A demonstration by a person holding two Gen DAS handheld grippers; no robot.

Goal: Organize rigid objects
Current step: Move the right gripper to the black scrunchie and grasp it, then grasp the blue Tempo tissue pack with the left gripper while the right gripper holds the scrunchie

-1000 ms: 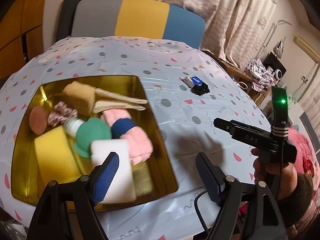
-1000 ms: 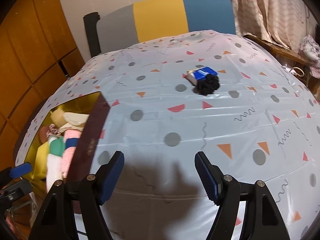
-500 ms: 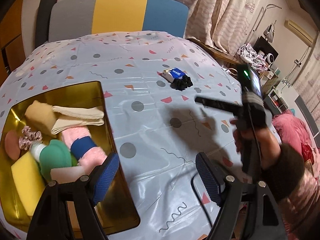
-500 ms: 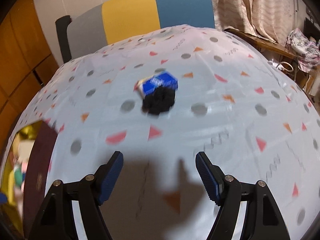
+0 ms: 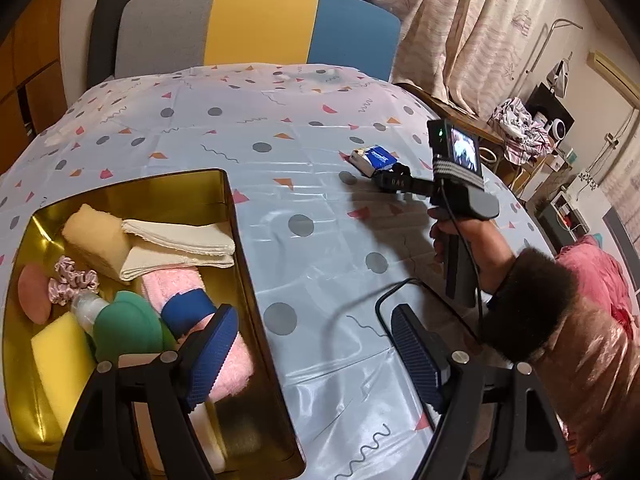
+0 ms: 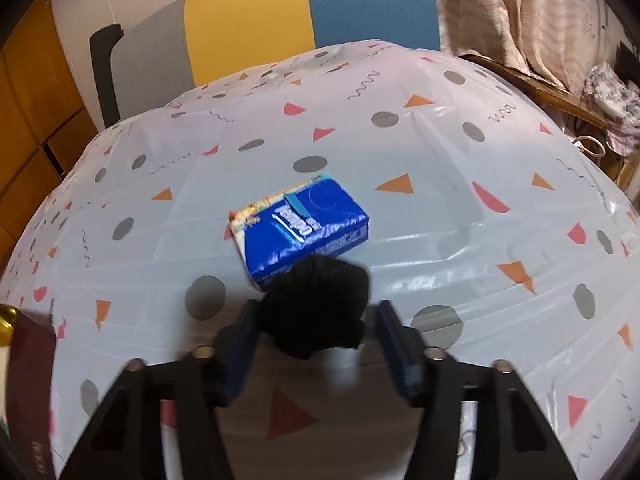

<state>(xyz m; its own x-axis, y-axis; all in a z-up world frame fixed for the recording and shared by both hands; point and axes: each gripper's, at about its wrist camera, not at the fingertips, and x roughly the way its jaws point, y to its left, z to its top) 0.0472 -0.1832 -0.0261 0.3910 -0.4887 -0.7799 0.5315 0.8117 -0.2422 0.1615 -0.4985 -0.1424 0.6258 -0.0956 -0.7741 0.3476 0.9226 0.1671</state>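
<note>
Surface: pale plastic cloth, confetti print; striped chair and curtains behind. Blue rectangular tissue pack mid-surface, long axis diagonal. Black crumpled fabric bundle touching it, between closing right tool. Left tool apart, empty.

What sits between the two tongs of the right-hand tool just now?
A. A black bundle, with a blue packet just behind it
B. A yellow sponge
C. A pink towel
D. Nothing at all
A: the right wrist view shows the black bundle between the closing right tongs, touching the blue packet that lies just beyond it on the table.
</note>
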